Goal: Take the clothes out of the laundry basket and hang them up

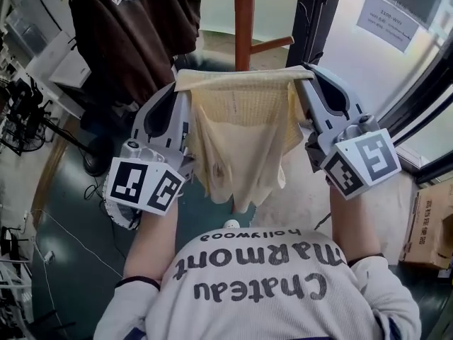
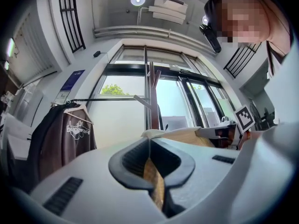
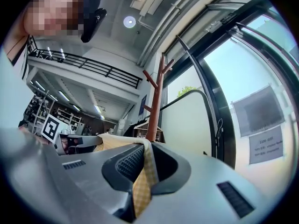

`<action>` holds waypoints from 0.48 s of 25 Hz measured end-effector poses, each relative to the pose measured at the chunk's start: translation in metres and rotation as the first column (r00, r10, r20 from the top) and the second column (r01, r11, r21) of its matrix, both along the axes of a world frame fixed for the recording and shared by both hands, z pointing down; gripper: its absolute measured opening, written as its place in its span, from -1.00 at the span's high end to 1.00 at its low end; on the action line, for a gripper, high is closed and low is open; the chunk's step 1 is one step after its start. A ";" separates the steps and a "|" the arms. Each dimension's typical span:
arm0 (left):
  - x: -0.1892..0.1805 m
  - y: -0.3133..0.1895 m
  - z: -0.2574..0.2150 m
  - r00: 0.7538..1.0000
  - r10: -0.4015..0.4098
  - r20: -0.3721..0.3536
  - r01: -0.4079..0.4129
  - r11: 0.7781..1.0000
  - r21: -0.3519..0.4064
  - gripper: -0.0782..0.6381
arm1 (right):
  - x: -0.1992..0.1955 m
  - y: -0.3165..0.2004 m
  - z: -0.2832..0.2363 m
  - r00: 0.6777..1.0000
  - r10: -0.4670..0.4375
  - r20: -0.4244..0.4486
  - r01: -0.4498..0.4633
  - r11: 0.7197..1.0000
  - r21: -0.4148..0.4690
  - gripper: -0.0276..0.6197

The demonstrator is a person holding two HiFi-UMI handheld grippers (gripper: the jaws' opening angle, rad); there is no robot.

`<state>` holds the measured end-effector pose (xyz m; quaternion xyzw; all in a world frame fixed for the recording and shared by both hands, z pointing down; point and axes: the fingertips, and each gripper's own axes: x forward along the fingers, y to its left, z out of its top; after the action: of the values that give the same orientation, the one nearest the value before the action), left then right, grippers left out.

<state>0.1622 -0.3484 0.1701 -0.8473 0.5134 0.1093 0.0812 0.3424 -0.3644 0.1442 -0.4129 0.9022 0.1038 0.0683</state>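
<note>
**Grip.** Left gripper [image 1: 181, 85]: jaws closed on one end of the cream garment's [image 1: 241, 133] top edge, and the left gripper view shows fabric pinched between them. Right gripper [image 1: 303, 74]: jaws closed on the opposite end, with fabric likewise pinched.

**Position.** The edge runs taut and roughly level between the two grippers. The rest of the garment hangs free in front of the person's chest.

**Clearances.**
- The wooden stand [image 1: 244, 20] rises just beyond the garment's edge, with one peg [image 1: 272, 44] projecting right.
- A brown shirt [image 1: 134, 27] hangs on a hanger at left, near the left gripper but apart from it.
- A dark door frame [image 1: 318, 13] stands close to the right gripper.
- Open floor [image 1: 71, 211] lies at lower left.

**Writing.**
- The person's sweater [image 1: 262, 282] reads "Chateau Marmont Hollywood".
- The notice [image 1: 388, 21] on the glass and the print on the box [image 1: 428, 225] are too small to read.
- The brown shirt carries a white graphic, which is illegible.
</note>
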 end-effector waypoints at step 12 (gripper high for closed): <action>0.000 -0.064 -0.003 0.985 0.134 0.108 -0.131 0.991 -0.028 0.74 | 0.001 -0.059 -0.005 0.978 0.211 0.002 -0.211 0.977 0.028 0.78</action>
<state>0.1624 -0.4124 0.1674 -0.8851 0.4517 0.0621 0.0929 0.3430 -0.4235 0.1387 -0.5052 0.8519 0.1231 0.0624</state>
